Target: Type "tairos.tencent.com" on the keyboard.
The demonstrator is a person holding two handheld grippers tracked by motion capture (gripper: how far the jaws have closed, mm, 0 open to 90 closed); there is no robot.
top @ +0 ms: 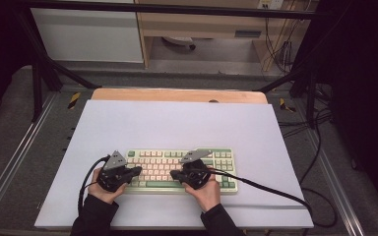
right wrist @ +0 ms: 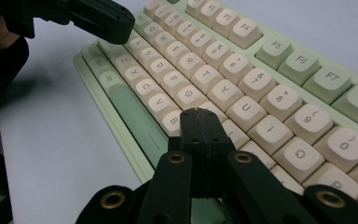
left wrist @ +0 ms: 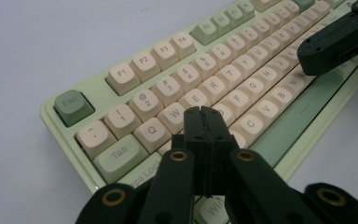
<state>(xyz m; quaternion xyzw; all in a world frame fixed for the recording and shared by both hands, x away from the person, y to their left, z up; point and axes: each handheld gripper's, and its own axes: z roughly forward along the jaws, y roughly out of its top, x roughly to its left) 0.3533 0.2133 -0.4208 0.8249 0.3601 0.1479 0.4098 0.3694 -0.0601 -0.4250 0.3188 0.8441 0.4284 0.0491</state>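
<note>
Both tongs pressed together, empty — left tongs (left wrist: 203,112) over the letter rows, right tongs (right wrist: 200,113) near the spacebar. Beyond: pale green and cream plastic keyboard (top: 177,169) flat on the white worktop (top: 177,123) — probably rigid, light; best gripped by its edges.

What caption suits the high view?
Two hand-held grippers, left and right, jaws shut, poised over a green keyboard.

The keyboard (left wrist: 177,100) looks like plastic: a pale green case with a slight sheen and smooth, matt cream and green keycaps. The left gripper (left wrist: 204,112) and right gripper (right wrist: 200,114) are matt black, probably plastic, with brass-coloured metal rings at the pivots. The table (top: 177,123) has a smooth, matt lavender sheet over a wooden edge.
</note>
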